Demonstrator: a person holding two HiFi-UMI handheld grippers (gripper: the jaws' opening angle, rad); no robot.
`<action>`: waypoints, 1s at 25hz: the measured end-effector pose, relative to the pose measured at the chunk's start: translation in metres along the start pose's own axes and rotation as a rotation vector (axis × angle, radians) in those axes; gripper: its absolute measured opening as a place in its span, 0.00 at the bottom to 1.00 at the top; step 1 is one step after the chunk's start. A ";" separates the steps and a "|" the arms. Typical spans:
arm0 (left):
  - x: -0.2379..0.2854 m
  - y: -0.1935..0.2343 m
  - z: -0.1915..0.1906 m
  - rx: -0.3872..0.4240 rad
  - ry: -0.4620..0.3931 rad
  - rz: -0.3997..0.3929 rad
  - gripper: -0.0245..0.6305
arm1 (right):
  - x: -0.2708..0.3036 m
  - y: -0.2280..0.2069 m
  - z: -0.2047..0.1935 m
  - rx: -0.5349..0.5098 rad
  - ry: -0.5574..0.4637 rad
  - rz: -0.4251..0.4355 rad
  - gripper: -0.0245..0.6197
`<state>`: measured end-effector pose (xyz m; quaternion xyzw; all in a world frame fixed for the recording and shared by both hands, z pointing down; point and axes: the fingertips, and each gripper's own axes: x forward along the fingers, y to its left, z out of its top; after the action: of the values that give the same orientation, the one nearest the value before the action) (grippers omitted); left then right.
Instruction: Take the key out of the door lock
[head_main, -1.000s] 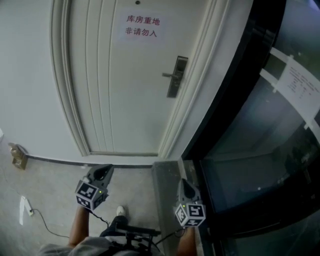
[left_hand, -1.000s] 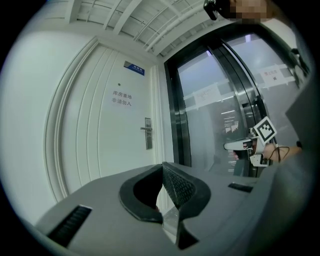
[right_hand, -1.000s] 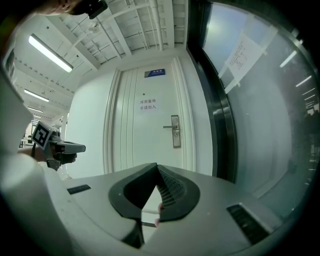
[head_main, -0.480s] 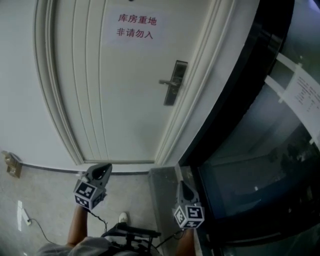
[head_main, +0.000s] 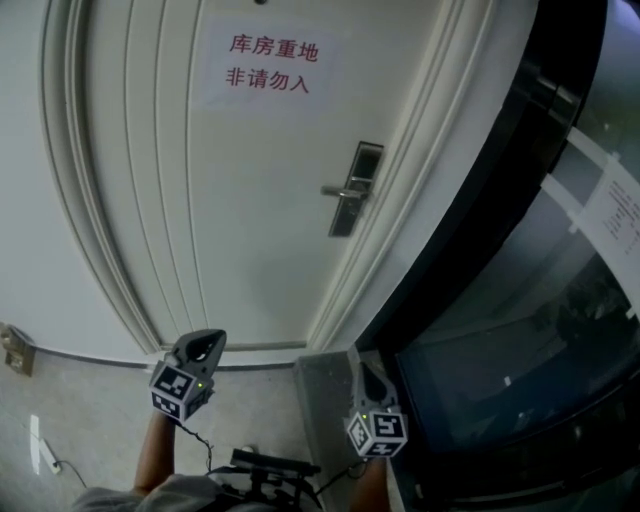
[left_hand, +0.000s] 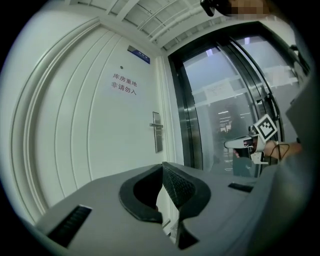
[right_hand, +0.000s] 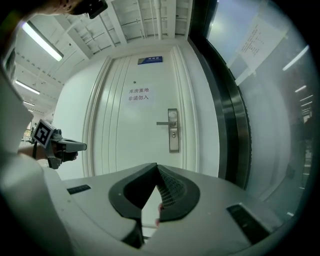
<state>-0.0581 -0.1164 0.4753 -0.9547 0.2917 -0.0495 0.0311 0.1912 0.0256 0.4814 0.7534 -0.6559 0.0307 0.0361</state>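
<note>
The door (head_main: 230, 200) fills the head view, its top and left edge cut off. The lock plate (head_main: 352, 190) with its handle (head_main: 340, 190) sits at 1 o'clock from centre. The key is too small to make out; the right gripper view shows only a dark spot under the handle. The left gripper (head_main: 205, 342) at 7 o'clock and the right gripper (head_main: 366, 372) at 5 o'clock are both well short of the door, each claw pinched together on nothing. The person's arms are mostly cropped.
</note>
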 end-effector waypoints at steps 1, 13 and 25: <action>0.004 0.006 0.000 0.004 0.001 -0.002 0.05 | 0.007 0.002 0.001 -0.004 0.002 -0.001 0.05; 0.035 0.045 -0.006 0.016 0.001 -0.015 0.05 | 0.059 0.014 0.006 -0.048 0.003 -0.012 0.05; 0.092 0.073 0.003 0.004 -0.020 -0.008 0.05 | 0.115 -0.015 0.014 -0.047 -0.002 0.002 0.05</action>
<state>-0.0223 -0.2281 0.4725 -0.9562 0.2877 -0.0408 0.0355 0.2214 -0.0867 0.4784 0.7517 -0.6572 0.0145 0.0531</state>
